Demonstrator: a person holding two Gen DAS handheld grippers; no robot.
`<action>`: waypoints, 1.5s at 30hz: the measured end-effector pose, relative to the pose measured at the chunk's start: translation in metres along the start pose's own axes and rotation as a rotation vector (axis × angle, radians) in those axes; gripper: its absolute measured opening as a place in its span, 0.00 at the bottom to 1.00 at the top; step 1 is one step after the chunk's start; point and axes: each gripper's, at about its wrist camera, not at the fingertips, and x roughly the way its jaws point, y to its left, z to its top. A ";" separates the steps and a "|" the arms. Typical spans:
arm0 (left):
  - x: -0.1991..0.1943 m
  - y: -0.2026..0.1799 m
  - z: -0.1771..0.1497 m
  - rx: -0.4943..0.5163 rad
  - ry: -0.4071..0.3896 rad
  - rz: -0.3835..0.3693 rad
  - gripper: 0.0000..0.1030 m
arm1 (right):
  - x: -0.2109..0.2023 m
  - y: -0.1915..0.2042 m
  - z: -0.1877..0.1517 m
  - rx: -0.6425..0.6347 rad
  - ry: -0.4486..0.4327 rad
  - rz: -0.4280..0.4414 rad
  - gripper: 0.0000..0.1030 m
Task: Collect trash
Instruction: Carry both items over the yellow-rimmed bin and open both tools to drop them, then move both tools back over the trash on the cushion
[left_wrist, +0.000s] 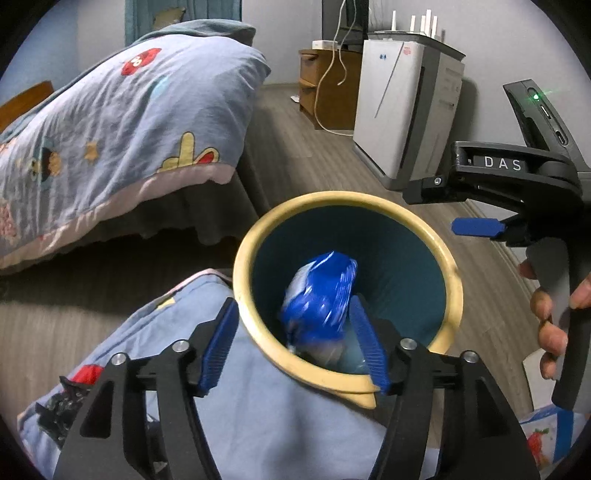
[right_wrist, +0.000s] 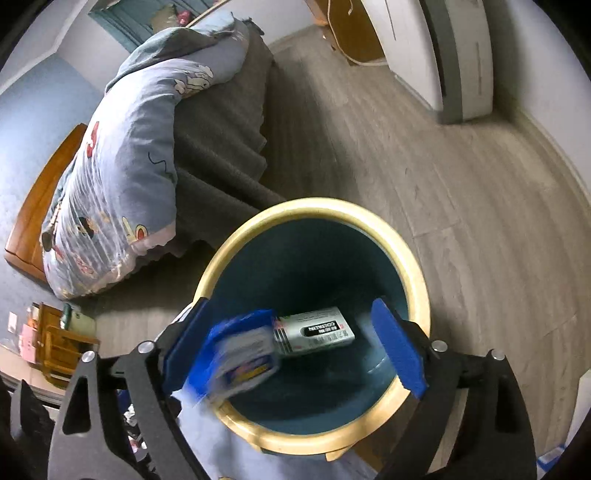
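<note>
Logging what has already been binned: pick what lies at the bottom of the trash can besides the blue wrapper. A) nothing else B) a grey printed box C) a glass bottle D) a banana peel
B: the right wrist view shows a grey printed box lying inside the trash can, next to the blurred blue wrapper.

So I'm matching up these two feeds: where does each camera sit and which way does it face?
Left wrist: on the left gripper, looking down into the trash bin at a blurred blue wrapper; the right gripper and hand show.
Right wrist: on the right gripper, above the same bin, with a grey box inside.
Shared: bin, wrapper, bed quilt.
</note>
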 end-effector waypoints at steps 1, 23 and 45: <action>-0.002 0.000 -0.001 -0.002 -0.004 -0.001 0.66 | -0.002 0.003 0.000 -0.018 -0.015 -0.015 0.90; -0.100 0.061 -0.021 -0.038 -0.096 0.104 0.81 | -0.057 0.092 -0.008 -0.375 -0.289 -0.112 0.94; -0.230 0.206 -0.124 -0.300 -0.085 0.360 0.89 | -0.048 0.236 -0.095 -0.697 -0.214 0.067 0.94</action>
